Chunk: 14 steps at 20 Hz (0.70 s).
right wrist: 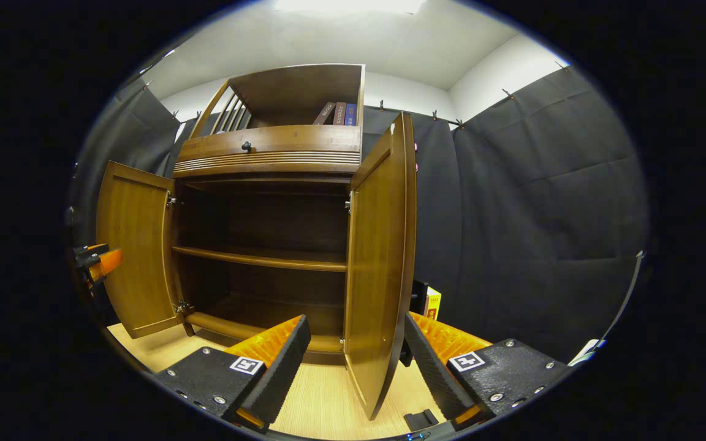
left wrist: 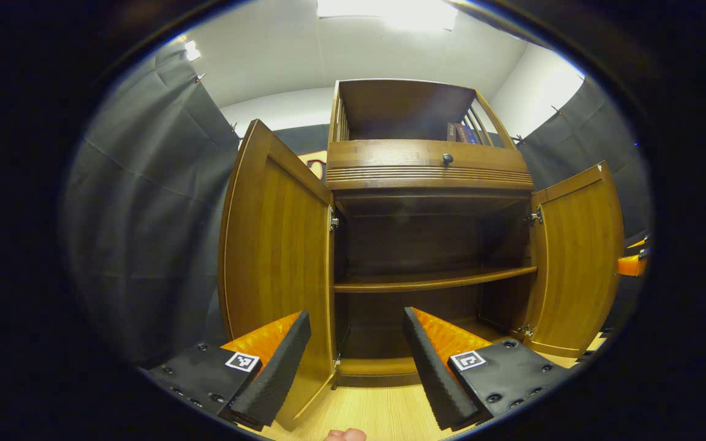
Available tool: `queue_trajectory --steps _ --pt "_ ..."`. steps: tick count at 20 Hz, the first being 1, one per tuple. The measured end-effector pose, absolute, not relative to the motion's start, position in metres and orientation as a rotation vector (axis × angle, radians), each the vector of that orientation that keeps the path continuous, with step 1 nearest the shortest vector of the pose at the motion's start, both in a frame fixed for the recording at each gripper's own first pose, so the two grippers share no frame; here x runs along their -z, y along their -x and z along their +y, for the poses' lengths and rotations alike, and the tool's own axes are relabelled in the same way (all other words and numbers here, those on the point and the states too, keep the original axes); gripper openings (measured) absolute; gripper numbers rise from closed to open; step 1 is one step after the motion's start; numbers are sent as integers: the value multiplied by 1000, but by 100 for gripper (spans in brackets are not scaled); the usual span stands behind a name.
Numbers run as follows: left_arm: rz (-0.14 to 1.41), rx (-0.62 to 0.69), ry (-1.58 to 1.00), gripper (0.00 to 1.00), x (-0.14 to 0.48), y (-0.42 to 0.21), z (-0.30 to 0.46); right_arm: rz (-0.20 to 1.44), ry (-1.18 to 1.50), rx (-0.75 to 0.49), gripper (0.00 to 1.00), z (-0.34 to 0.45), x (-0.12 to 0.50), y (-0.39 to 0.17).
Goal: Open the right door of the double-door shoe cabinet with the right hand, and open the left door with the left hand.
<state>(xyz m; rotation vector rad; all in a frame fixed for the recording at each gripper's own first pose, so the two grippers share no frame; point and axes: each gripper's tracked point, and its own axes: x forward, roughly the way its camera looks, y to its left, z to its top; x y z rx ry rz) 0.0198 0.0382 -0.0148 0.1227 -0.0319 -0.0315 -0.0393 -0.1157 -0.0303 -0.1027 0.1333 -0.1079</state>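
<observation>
Right gripper view — left gripper [right wrist: 97,260] cropped.

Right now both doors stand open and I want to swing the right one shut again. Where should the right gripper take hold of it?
Grip the right door by its free vertical edge, coming from the front. It stands edge-on between the right gripper fingers, so the thin panel fits the open jaws; the hinged side by the cabinet gives little leverage.

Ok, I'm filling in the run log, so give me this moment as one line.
left door: open | right door: open | left gripper: open, free | right gripper: open, straddling right door edge | cabinet shelf: bare
</observation>
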Motion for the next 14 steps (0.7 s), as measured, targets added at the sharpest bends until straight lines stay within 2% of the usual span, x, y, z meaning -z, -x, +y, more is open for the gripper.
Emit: queue_trajectory --steps 14 --pt "-20 -17 -78 96 12 -10 59 128 100 113 98 -117 28 52"
